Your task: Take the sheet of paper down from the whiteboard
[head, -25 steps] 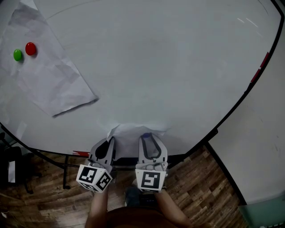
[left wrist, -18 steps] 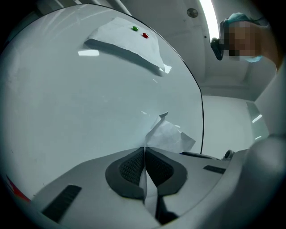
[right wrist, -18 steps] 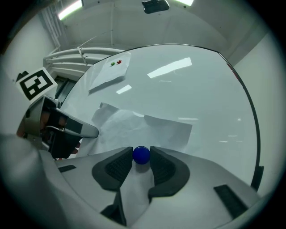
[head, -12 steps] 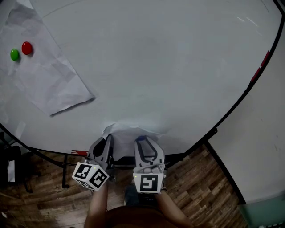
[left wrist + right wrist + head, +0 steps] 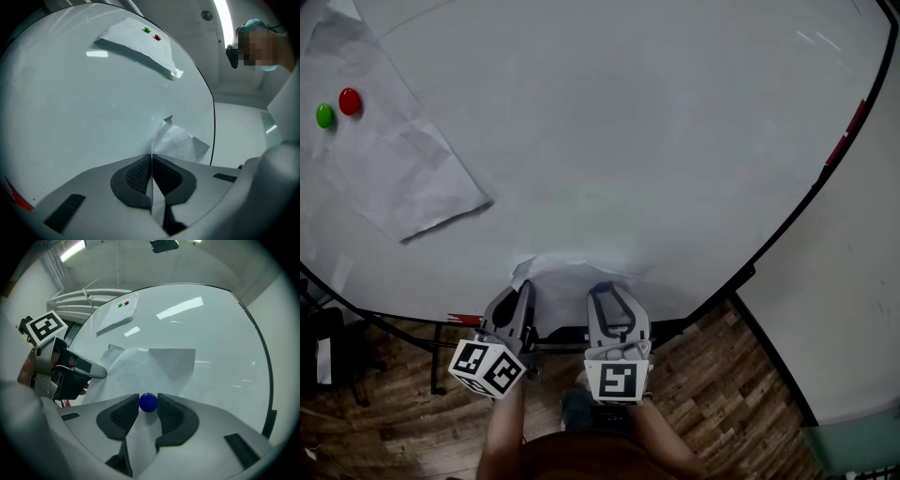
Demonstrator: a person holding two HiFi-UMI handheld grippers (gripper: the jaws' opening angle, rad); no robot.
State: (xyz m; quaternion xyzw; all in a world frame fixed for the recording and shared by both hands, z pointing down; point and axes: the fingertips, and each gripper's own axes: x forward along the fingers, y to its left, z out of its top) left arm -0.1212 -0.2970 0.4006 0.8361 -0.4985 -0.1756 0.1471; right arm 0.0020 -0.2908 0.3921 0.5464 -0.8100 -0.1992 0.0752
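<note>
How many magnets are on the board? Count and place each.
3. Green magnet and red magnet together on the upper-left sheet; blue magnet on the lower sheet, gripped by the right hand-held gripper. Others may be hidden.

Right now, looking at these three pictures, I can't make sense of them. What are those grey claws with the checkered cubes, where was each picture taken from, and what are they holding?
There is no robot here: a person holds a hand-worked claw, called a gripper, in each hand. One picture comes from a camera on the person's head, looking down along a whiteboard. The other two come from small cameras riding on each gripper, looking out along its jaws. The left gripper is shut on the edge of a crumpled sheet of paper. The right gripper is closed on the blue magnet that sits on that sheet. Farther along the board is a second sheet, with a green magnet and a red magnet on it.
</note>
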